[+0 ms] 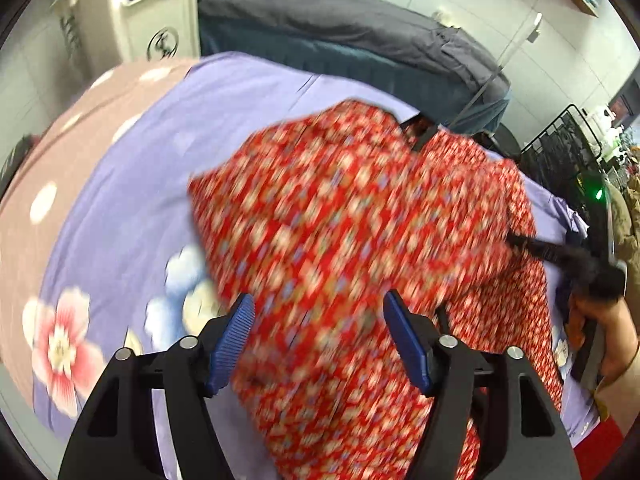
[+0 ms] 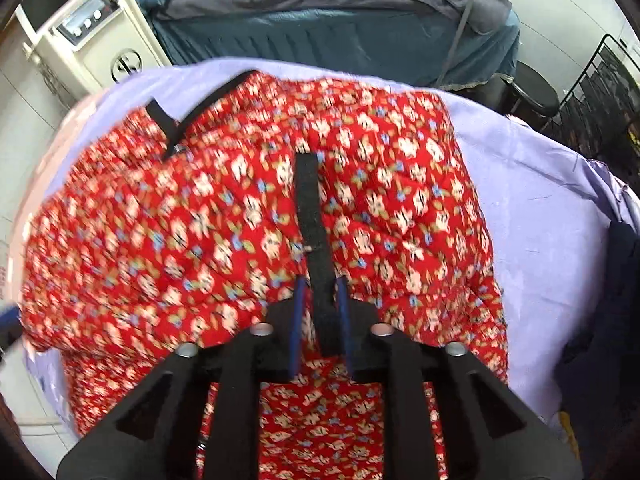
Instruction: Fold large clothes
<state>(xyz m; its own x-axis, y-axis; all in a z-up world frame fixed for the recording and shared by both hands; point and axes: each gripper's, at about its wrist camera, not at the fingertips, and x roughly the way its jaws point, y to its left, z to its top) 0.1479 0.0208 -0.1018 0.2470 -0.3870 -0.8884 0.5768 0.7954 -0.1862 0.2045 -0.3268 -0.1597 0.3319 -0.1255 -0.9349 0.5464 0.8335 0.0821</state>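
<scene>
Red floral garment [image 2: 248,216] — (black-trimmed) — on bedsheet [image 2: 528,184]

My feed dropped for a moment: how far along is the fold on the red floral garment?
Done: the red floral garment lies on the lilac bedsheet, one part already turned over the rest.
In hand: the right gripper is shut on its black trim strip; the left gripper hovers open above the fabric.
Left: it is still a wide, rumpled shape, so further folds and smoothing likely remain.
</scene>
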